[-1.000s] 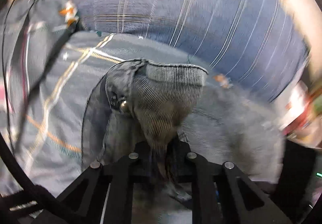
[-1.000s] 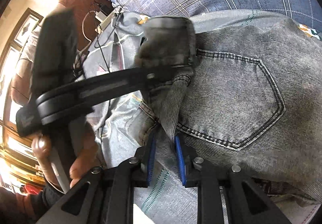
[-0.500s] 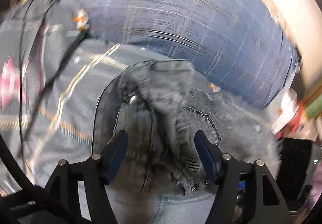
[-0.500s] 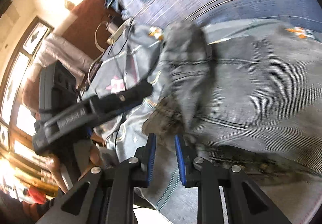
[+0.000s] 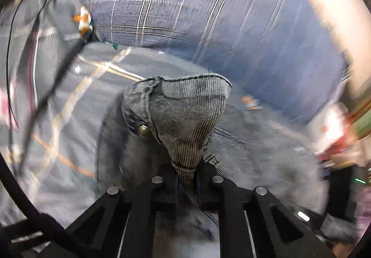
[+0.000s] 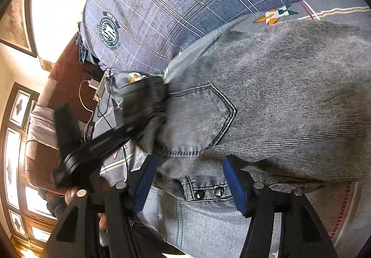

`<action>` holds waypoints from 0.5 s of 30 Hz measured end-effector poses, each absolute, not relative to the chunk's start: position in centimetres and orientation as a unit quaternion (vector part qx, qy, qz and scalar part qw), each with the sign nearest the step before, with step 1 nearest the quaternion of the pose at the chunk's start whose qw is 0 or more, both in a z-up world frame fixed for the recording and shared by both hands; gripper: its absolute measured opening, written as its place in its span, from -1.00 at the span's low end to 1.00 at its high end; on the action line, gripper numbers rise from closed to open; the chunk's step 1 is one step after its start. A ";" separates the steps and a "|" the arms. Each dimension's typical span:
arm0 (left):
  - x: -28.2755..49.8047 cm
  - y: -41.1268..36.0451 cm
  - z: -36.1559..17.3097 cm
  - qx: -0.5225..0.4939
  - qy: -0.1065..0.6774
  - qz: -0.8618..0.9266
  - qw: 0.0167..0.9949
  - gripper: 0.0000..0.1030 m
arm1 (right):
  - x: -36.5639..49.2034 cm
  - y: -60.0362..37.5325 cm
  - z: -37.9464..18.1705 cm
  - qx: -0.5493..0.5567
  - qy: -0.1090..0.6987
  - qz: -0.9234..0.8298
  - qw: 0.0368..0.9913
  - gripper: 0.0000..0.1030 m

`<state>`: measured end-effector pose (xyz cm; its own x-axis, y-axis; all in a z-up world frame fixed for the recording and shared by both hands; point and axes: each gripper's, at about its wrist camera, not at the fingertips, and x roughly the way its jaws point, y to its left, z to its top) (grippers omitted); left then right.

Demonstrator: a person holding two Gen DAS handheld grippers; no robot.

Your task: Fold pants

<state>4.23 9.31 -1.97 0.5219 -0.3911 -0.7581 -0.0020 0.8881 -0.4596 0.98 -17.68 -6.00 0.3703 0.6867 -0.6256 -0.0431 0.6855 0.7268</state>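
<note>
Grey denim pants (image 6: 266, 100) lie on a patterned bedsheet, back pocket up, waistband with metal buttons toward the camera. My left gripper (image 5: 186, 173) is shut on a lifted corner of the pants' waistband (image 5: 185, 119), which stands up in a cone above the fingers. In the right wrist view the left gripper (image 6: 129, 132) appears as a black bar at the pants' left corner. My right gripper (image 6: 190, 179) is open, its blue pads (image 6: 234, 183) spread on either side of the waistband edge, gripping nothing.
A large blue plaid pillow (image 6: 176, 10) lies beyond the pants. The grey patterned bedsheet (image 5: 69, 119) lies under them. Cables and a charger (image 6: 92, 86) lie at the bed's left edge. A wooden headboard and windows stand at the left.
My left gripper opened half a second ago and is shut on the waistband corner again. My right gripper, shut on the waistband before, has opened wide and let go.
</note>
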 end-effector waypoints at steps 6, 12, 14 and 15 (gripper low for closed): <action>0.3 13.8 -6.5 -0.307 0.514 -0.055 0.799 -0.22 | 1.4 -16.2 -7.4 0.281 0.543 0.216 0.761 0.22; -2.1 12.2 -2.2 -0.239 0.477 -0.040 0.845 0.39 | 1.6 -15.6 -8.2 0.255 0.562 0.194 0.762 0.22; -1.7 11.6 -1.8 -0.244 0.489 -0.043 0.836 0.39 | 1.5 -15.2 -8.0 0.246 0.562 0.192 0.766 0.22; -1.4 11.1 -1.7 -0.250 0.494 -0.048 0.831 0.39 | 1.5 -15.1 -8.0 0.245 0.563 0.191 0.766 0.23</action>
<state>-1.36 11.14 -1.70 0.5068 -0.3281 -0.7972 -0.1669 0.8699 -0.4641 1.48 -15.14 -8.03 0.2941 0.5679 -0.7688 -0.0168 0.8073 0.5899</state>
